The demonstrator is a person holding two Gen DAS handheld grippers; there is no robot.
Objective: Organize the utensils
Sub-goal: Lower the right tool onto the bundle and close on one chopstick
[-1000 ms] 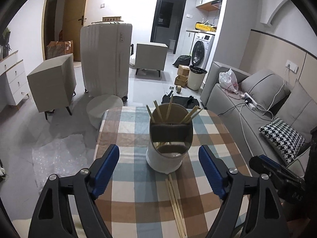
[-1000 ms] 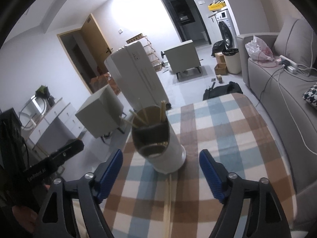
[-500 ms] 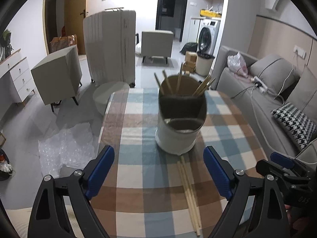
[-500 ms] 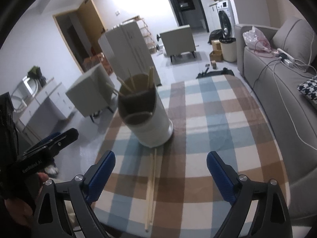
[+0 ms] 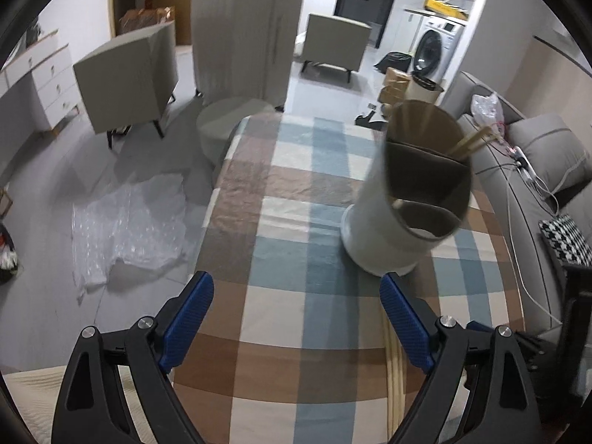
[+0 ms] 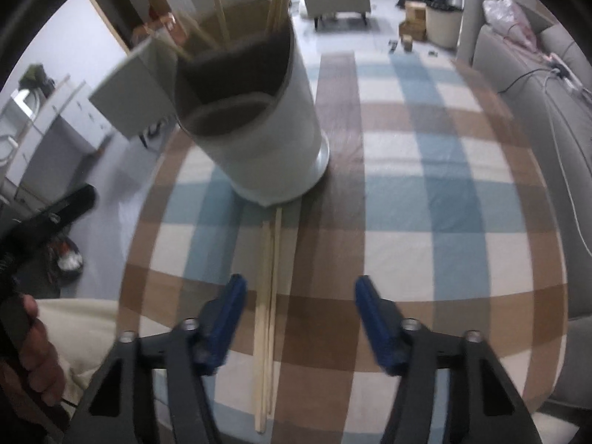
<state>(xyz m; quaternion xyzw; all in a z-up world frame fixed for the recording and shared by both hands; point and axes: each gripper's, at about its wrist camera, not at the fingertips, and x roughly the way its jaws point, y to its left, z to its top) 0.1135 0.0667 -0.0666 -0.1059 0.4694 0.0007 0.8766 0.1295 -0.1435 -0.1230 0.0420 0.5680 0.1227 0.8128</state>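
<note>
A white utensil holder [image 6: 266,125] with a dark divided top stands on the checked tablecloth [image 6: 425,192], several wooden chopsticks upright in its far compartment. In the left wrist view the utensil holder [image 5: 403,199] is right of centre. Loose chopsticks [image 6: 268,303] lie flat in front of the holder, running toward me. My right gripper [image 6: 299,288] hangs low over them, jaws closing, chopsticks between the blue pads [image 6: 231,310] but not pressed. My left gripper [image 5: 296,292] is open wide over bare cloth; the loose chopsticks [image 5: 393,373] show beside its right pad.
A grey sofa [image 6: 536,85] runs along the table's right side. Beyond the table's far edge stand a white suitcase [image 5: 244,26], grey stools [image 5: 129,74] and bubble wrap [image 5: 125,229] on the floor. A hand [image 6: 33,362] holds the left tool at lower left.
Both grippers have dropped toward the table and tilted downward. The right jaws widened, then narrowed around the loose chopsticks. The holder now looms closer in the right view.
</note>
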